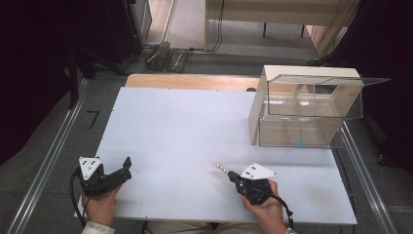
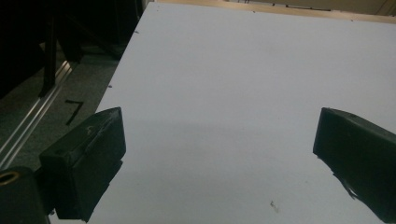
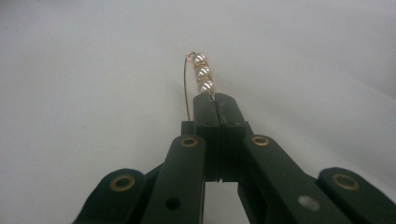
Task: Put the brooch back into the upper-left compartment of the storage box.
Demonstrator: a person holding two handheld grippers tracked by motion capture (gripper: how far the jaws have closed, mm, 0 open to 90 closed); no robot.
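Pinching a pearl-beaded gold wire pin (image 3: 201, 77) at its base, my right gripper (image 3: 215, 100) has its jaws fully closed so the beads stick out clear above the white table (image 1: 195, 126). My left gripper (image 2: 219, 140) rests wide open, holding nothing, near the table's edge, probably ready to assist.

white pearls (image 3: 203, 73) on gold wire, black right gripper (image 3: 215, 103), pale white table (image 1: 185, 131), clear box (image 1: 307, 109) behind it.

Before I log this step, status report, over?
Right gripper shut on pearl earring. Left gripper open, empty. Clear display case far right; table between unobstructed.
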